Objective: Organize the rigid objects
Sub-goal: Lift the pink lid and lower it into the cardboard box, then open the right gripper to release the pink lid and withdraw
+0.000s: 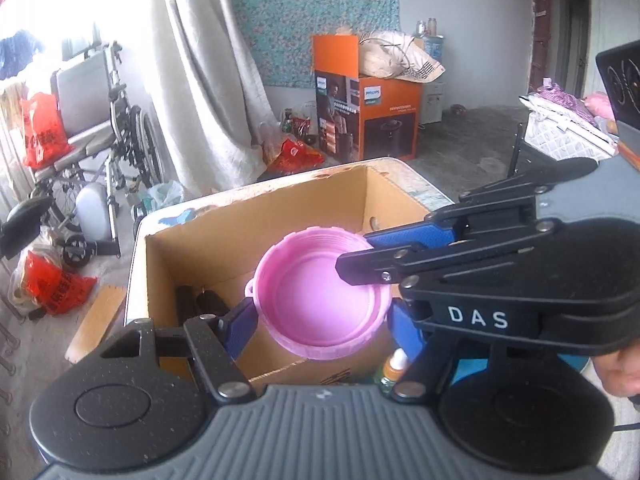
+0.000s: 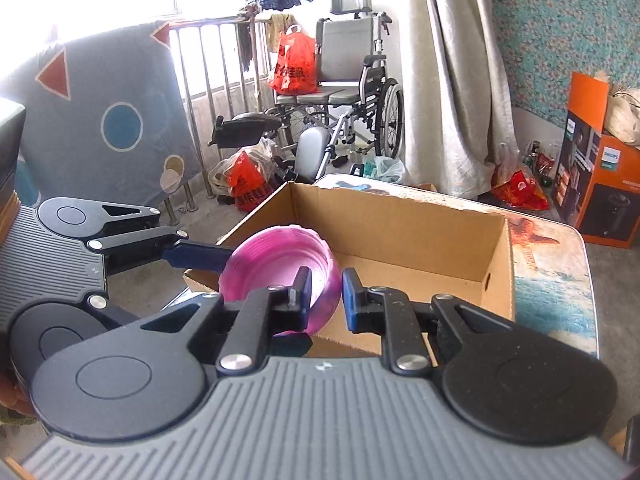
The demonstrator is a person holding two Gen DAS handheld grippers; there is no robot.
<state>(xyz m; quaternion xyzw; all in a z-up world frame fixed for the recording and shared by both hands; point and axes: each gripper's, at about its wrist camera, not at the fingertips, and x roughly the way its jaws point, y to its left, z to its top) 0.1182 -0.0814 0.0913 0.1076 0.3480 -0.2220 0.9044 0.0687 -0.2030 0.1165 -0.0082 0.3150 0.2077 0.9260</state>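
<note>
So both tools were on that pink lid (image 1: 320,300), held just above the open cardboard box (image 1: 256,216) on the desk (image 2: 552,280). The left tool (image 1: 320,312) had its blue pads spread wide, clamped across the lid's outer sides. The right tool (image 2: 326,294) was pinched nearly closed on the lid's rim. Down inside the box near its left wall sat something dark (image 1: 200,304), couldn't make out what. Wheelchair (image 2: 352,92) parked well beyond the box.
</note>
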